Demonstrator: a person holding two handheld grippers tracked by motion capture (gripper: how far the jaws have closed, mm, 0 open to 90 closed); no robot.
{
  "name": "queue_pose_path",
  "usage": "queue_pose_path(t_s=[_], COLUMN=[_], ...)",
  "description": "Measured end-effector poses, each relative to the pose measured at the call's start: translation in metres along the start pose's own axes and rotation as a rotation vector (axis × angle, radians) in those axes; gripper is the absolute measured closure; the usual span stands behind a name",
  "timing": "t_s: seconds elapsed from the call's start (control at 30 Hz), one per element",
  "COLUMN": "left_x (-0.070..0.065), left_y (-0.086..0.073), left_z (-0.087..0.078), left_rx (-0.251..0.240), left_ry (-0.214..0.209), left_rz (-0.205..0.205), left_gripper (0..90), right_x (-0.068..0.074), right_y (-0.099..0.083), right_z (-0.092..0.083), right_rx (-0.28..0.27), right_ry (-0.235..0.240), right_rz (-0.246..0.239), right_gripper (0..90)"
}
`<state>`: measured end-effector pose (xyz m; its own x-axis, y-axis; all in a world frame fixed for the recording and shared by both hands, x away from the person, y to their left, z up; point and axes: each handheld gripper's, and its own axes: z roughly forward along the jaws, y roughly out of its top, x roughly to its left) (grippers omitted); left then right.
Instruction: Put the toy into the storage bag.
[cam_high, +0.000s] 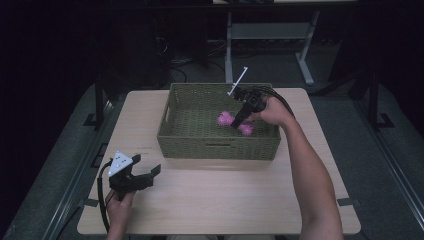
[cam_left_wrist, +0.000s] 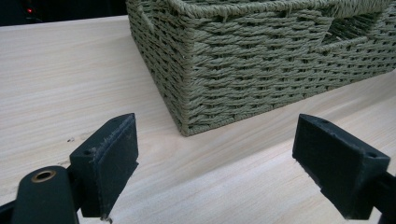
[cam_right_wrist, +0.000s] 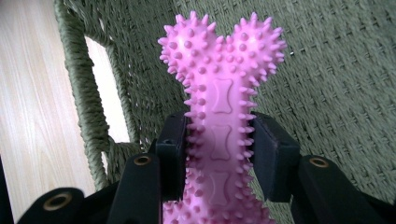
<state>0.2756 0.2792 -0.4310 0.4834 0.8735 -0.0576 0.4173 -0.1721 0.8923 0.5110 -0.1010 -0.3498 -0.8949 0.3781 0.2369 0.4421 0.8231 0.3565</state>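
Observation:
A pink spiky bone-shaped toy (cam_high: 226, 118) (cam_right_wrist: 219, 93) is inside the green woven basket (cam_high: 215, 147). My right gripper (cam_high: 240, 120) (cam_right_wrist: 219, 154) reaches into the basket from the right and is shut on the toy's middle, both jaws pressing its shaft. Whether the toy touches the basket floor (cam_right_wrist: 327, 93) I cannot tell. My left gripper (cam_high: 145, 167) (cam_left_wrist: 217, 158) stands open over the table (cam_high: 225, 200) near the basket's front left corner (cam_left_wrist: 184, 116), nothing between its jaws.
The basket sits at the back middle of the light wooden table, with a handle slot (cam_right_wrist: 109, 93) in its wall. A white stick (cam_high: 238, 80) stands up behind the basket. A metal stand (cam_high: 305, 55) is on the floor beyond.

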Motion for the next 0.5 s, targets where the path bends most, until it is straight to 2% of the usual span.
queue_pose_path(t_s=[0.5], left_x=[0.0], left_y=[0.0], left_z=[0.0], left_rx=[-0.004], left_ry=[0.002], left_rz=[0.0], left_gripper=[13.9], right_x=[-0.002], right_y=[-0.002], right_z=[0.014], right_rx=[0.011], right_ry=[0.014], right_rz=[0.003], right_gripper=[57.7])
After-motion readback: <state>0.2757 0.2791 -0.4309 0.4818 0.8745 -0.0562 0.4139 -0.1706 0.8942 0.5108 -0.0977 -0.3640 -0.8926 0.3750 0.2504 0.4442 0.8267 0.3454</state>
